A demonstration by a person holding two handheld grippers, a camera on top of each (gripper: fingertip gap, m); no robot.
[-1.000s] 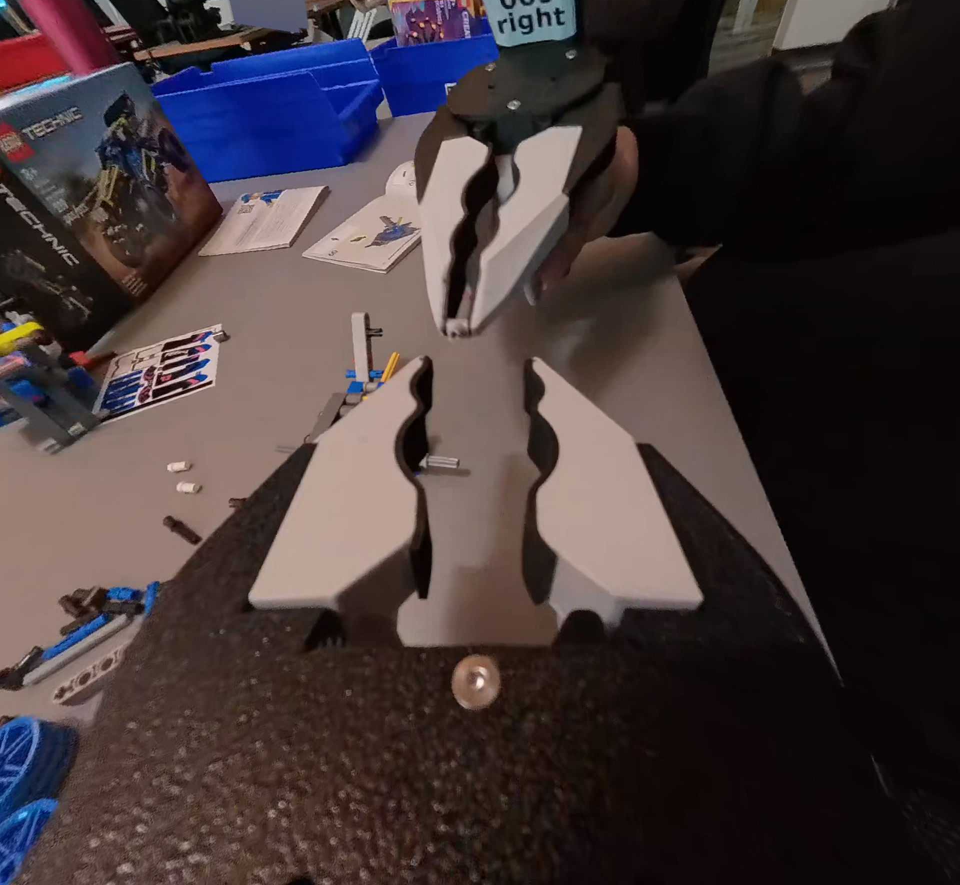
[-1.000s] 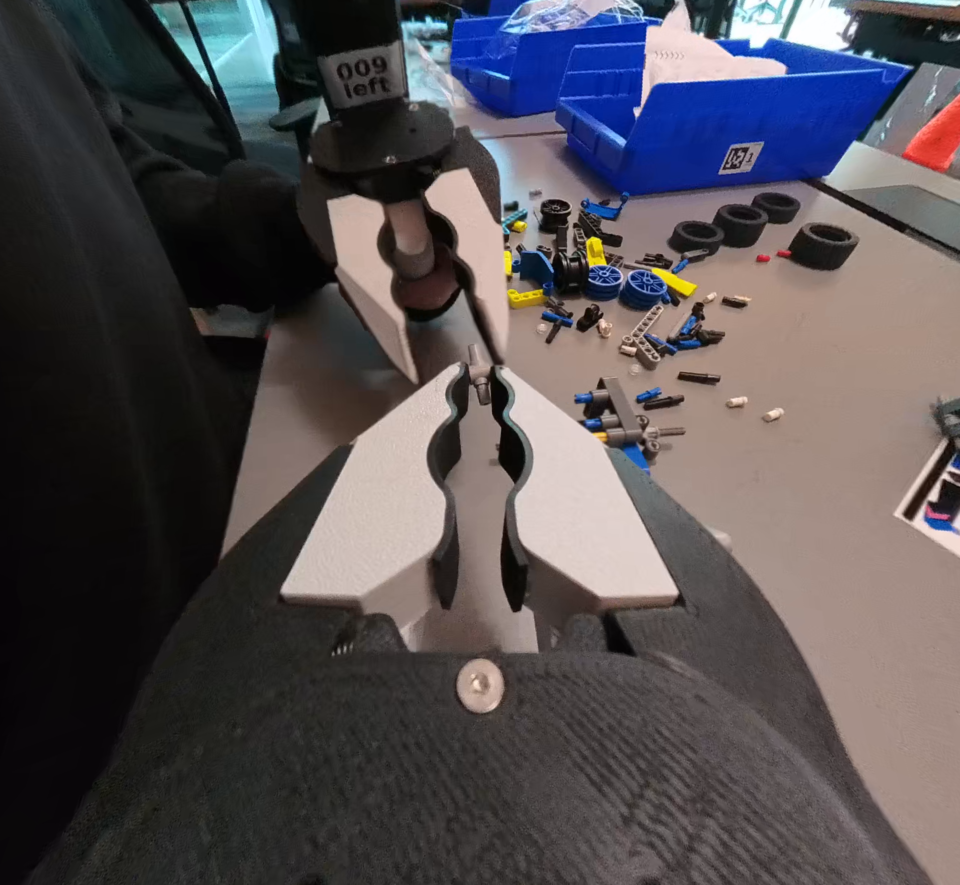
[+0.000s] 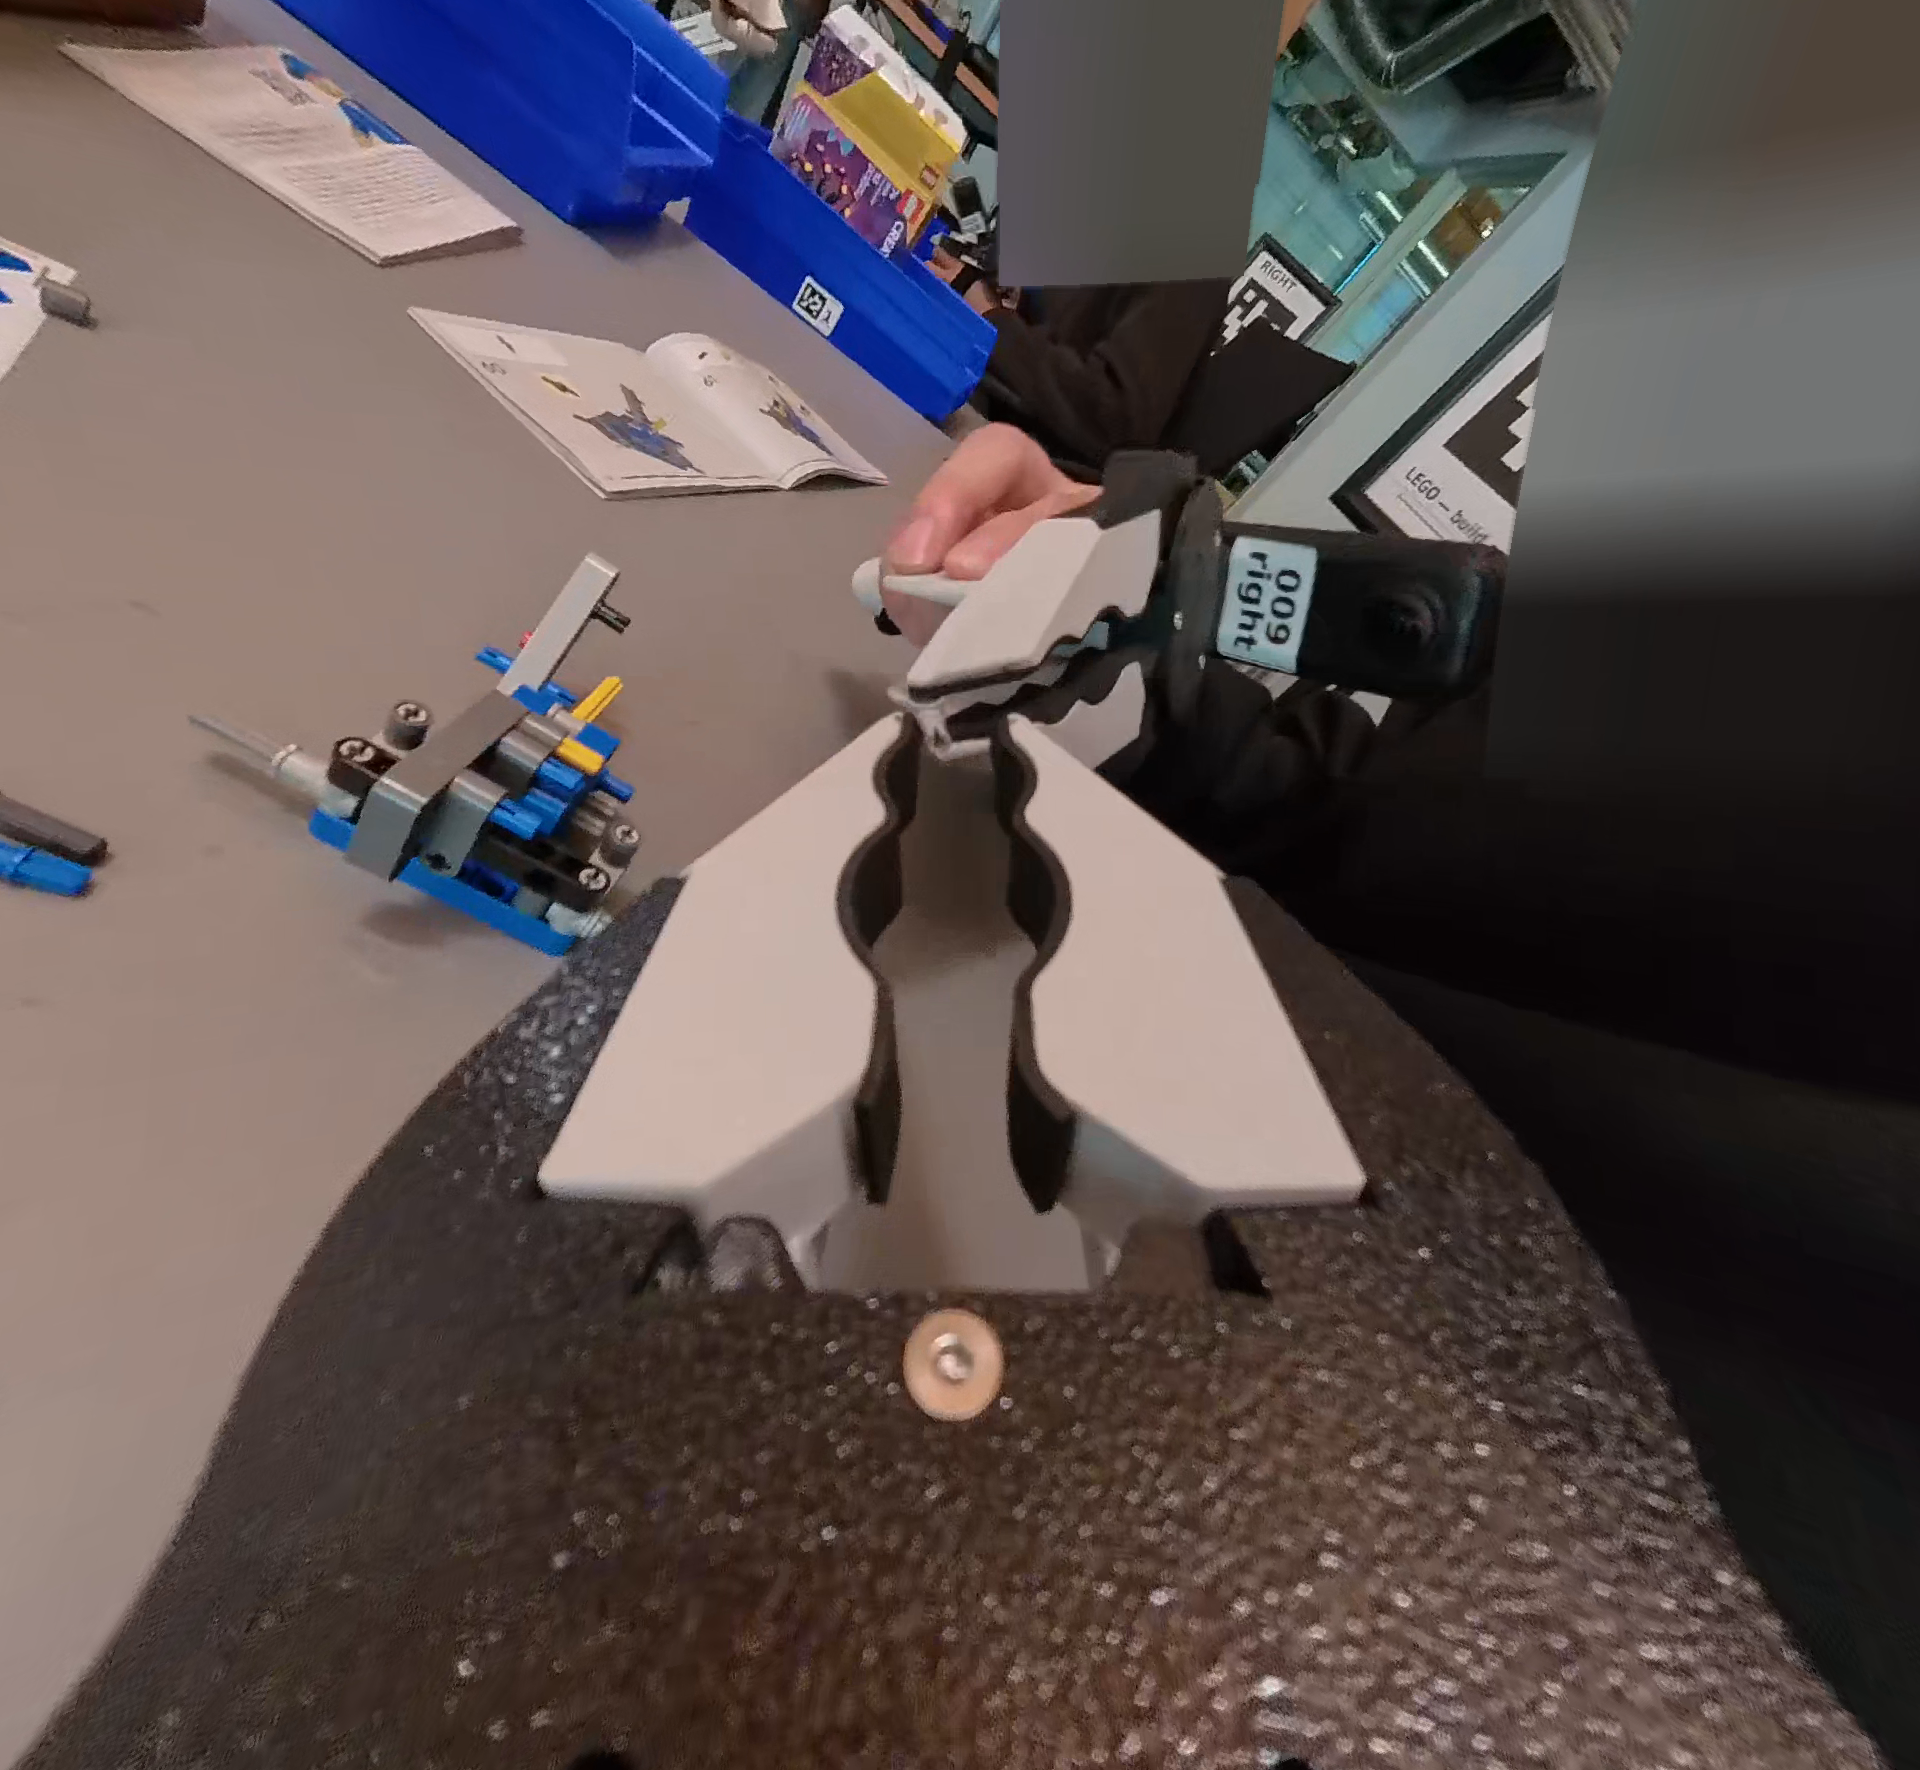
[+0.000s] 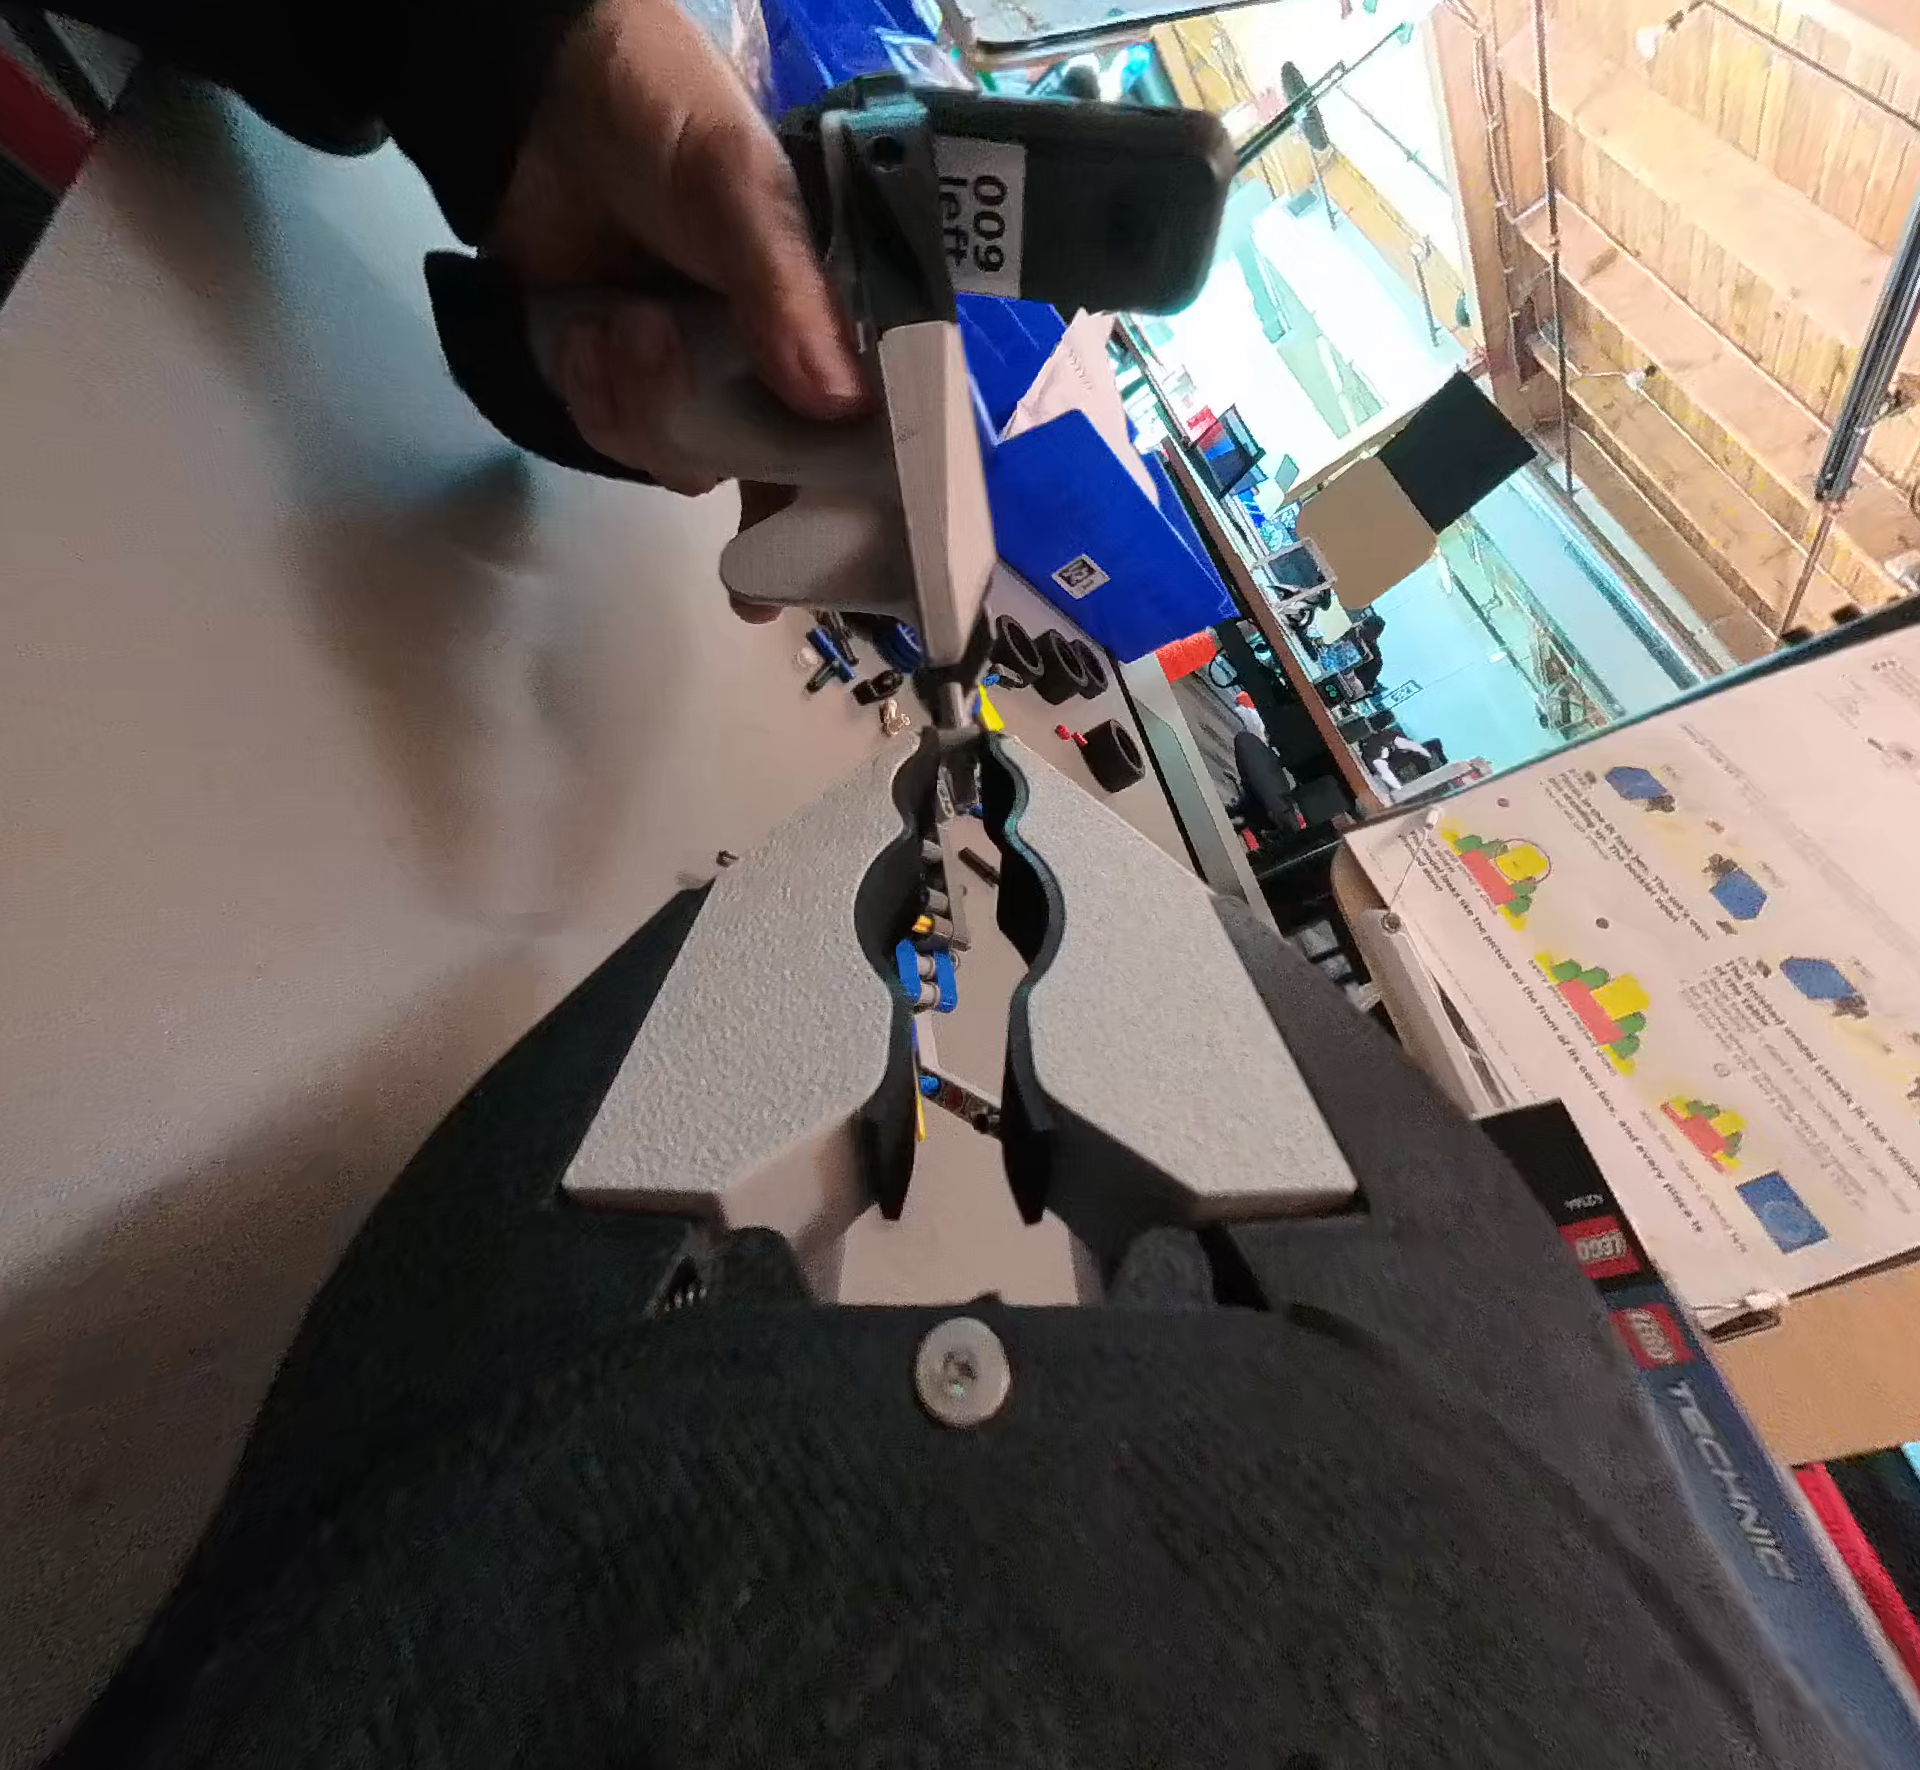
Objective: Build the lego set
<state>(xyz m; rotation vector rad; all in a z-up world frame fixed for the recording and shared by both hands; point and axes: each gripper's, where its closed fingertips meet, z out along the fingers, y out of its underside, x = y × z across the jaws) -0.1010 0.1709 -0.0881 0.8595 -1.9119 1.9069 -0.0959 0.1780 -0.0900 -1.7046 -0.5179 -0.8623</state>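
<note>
Both grippers meet tip to tip above the table (image 3: pixel 260 577) — left gripper (image 3: pixel 948 746) and right gripper (image 4: pixel 954 764) each pinching the small grey pin (image 4: pixel 948 728) — apparently for a handover.

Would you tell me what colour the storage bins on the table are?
The bins are bright blue, clearest in the left wrist view.

Blue, grey and yellow on a grey table

Half-built model (image 3: pixel 488 790): blue, grey, yellow. Bins (image 3: pixel 499 27): bright blue. Table (image 3: pixel 260 494): plain grey. Tyres (image 4: pixel 1049 660): black.
</note>
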